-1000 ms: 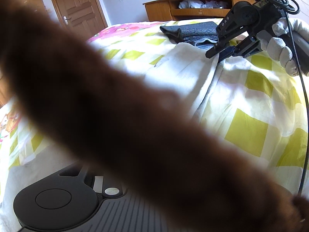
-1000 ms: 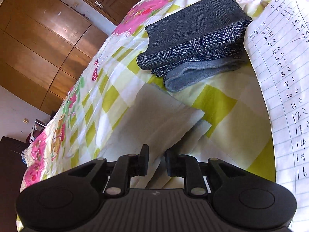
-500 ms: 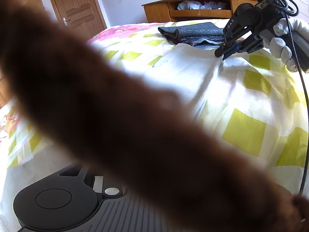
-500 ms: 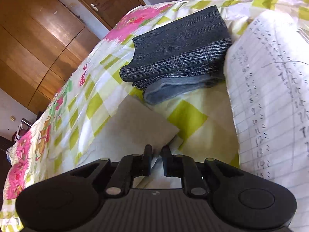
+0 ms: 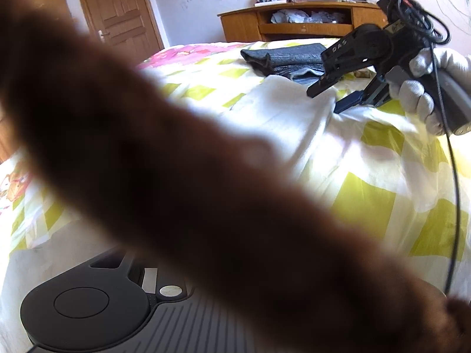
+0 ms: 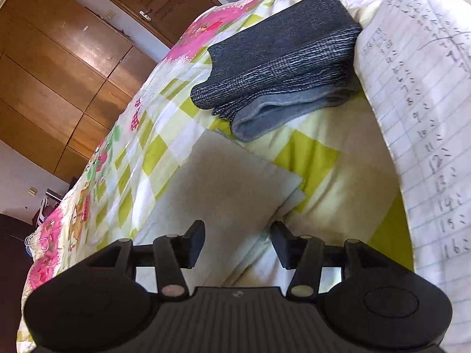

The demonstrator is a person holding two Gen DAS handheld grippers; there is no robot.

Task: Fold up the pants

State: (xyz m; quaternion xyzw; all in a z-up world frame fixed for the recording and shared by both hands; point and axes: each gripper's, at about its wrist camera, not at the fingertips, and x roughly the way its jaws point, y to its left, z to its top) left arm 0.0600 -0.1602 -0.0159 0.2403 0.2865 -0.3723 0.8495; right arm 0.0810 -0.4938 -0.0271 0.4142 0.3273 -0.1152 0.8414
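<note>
Right gripper (image 6: 238, 242): fingers (image 6: 194, 242) parted, having just been opening; nothing is pressed between the pads. The white pants (image 6: 223, 194) lie beneath and between the fingers, released. In the left wrist view the same gripper (image 5: 332, 100) is seen with one finger above the white cloth and the other at its edge, carried by a gloved hand (image 5: 424, 88) with a black cable (image 5: 450, 176) trailing from it.

Left gripper: only the body is seen at the lower left of its own view; the fingers are hidden behind a blurred brown furry mass (image 5: 182, 176) close to the lens, so whether they are parted or closed on anything cannot be told.

White pants: laid flat on the bed (image 6: 312, 158), partly folded, with layered corners just ahead of the right fingers; spread across the checked cover (image 5: 374, 194) in the left wrist view (image 5: 282, 111).

Folded dark garments (image 6: 282, 67): a stack of grey and blue-grey pieces, placed beyond the white pants, near but apart from them.

Lined sheet (image 6: 426, 111): handwritten numbers, lying at the right, its edge touching the dark stack.

Surroundings: wooden wardrobe (image 6: 59, 73), wooden door (image 5: 117, 20), wooden shelf unit (image 5: 294, 23) beyond the bed.
</note>
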